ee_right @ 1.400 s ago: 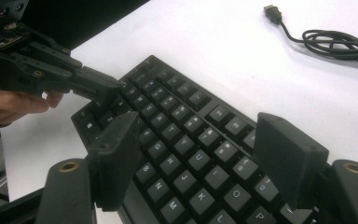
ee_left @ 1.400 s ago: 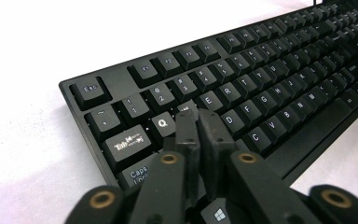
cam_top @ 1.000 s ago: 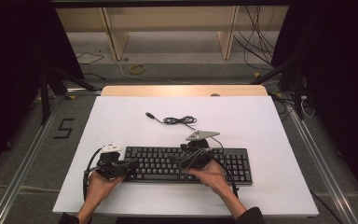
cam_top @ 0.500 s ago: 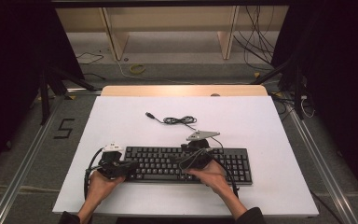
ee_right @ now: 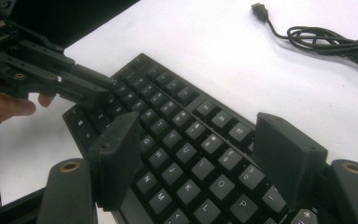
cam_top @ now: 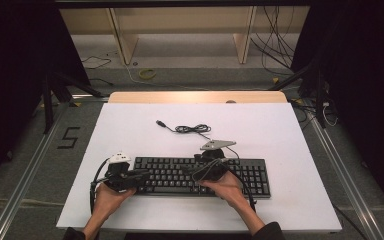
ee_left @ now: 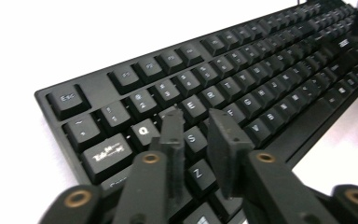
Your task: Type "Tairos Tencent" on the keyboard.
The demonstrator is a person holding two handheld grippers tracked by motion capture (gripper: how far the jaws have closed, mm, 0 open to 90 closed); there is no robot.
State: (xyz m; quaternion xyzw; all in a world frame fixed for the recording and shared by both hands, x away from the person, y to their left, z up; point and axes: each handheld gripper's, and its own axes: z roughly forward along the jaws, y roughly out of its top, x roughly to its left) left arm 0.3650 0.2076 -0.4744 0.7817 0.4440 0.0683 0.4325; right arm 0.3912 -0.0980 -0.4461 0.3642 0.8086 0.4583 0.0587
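A black keyboard (cam_top: 240,172) lies along the near side of the white table (cam_top: 290,130). Its cable (cam_top: 192,129) is coiled behind it, with the USB plug (cam_top: 159,122) loose on the table. My left gripper (cam_top: 142,174) hovers low over the keyboard's left end. In the left gripper view its jaws (ee_left: 196,119) stand almost together above the S key with nothing between them. My right gripper (cam_top: 192,172) is above the middle of the keyboard (ee_right: 177,121). Its jaws (ee_right: 200,140) are wide open over the letter keys. The left gripper (ee_right: 100,91) points in from the left of the right gripper view.
A wooden strip (cam_top: 197,97) runs along the table's far edge. Beyond it the floor holds loose cables and a yellow ring (cam_top: 147,73) under a shelf unit. Bare white tabletop lies behind and to both sides of the keyboard.
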